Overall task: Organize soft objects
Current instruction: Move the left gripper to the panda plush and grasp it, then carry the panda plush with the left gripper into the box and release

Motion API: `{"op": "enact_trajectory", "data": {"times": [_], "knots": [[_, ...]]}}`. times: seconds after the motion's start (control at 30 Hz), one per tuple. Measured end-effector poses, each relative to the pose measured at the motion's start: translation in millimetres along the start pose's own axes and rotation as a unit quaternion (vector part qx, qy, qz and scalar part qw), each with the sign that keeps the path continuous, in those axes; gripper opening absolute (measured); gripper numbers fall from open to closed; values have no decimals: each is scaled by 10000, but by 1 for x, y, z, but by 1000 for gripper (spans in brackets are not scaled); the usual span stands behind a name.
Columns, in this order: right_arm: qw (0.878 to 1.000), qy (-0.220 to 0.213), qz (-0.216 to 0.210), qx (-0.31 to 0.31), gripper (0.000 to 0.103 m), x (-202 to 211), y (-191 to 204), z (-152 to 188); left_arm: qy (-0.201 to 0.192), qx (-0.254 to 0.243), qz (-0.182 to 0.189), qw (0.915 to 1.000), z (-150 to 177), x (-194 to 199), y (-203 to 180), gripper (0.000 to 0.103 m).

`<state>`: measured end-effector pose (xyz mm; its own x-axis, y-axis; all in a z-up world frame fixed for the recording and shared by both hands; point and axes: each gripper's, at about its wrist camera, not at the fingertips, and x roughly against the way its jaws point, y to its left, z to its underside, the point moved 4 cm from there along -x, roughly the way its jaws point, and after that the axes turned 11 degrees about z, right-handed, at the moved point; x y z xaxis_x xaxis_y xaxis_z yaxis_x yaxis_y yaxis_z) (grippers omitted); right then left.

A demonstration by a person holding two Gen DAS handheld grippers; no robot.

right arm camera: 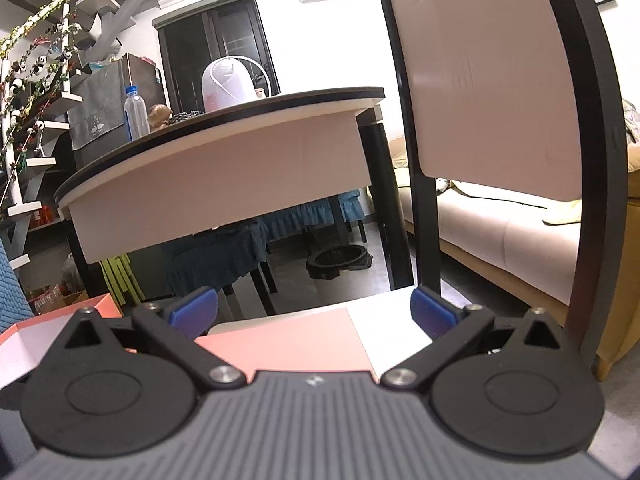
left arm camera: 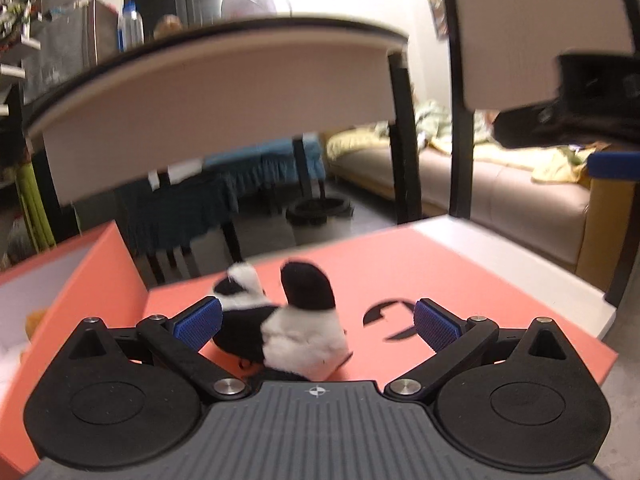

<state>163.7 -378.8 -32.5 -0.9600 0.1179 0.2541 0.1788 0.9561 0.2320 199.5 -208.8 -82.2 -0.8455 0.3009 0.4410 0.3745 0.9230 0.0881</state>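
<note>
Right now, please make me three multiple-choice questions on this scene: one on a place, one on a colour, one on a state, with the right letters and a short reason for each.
1. Where does the panda plush toy lie?
A. on the orange lid
B. on the sofa
C. on the dining table

2. Which colour are the pads on the hand-held gripper fingers?
A. red
B. blue
C. green

3. How does the right hand-held gripper stand?
A. shut on the toy
B. shut, empty
C. open, empty

Answers:
1 A, the toy rests on the flat orange lid between the left hand-held gripper fingers.
2 B, both pads show blue.
3 C, its fingers stand wide apart with nothing between them.
</note>
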Motion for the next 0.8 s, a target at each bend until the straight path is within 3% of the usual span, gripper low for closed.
{"op": "enact_trajectory", "data": {"times": [0.23,0.3,0.47,0.53,0.8], "knots": [[10000,72,-55,0,103,-5,0,2,410,214,-66,9989,1,-14,11,98],[9999,92,-69,9,103,-6,2,3,390,285,-98,9988,-1,-14,15,92],[9999,144,-89,26,103,-7,5,5,483,500,-106,9975,-4,-15,26,59],[9998,161,-85,27,103,-7,6,5,534,623,10,9966,-3,-16,30,51],[9998,182,-47,62,103,-7,8,8,399,647,203,9969,-4,-8,32,43]]}}
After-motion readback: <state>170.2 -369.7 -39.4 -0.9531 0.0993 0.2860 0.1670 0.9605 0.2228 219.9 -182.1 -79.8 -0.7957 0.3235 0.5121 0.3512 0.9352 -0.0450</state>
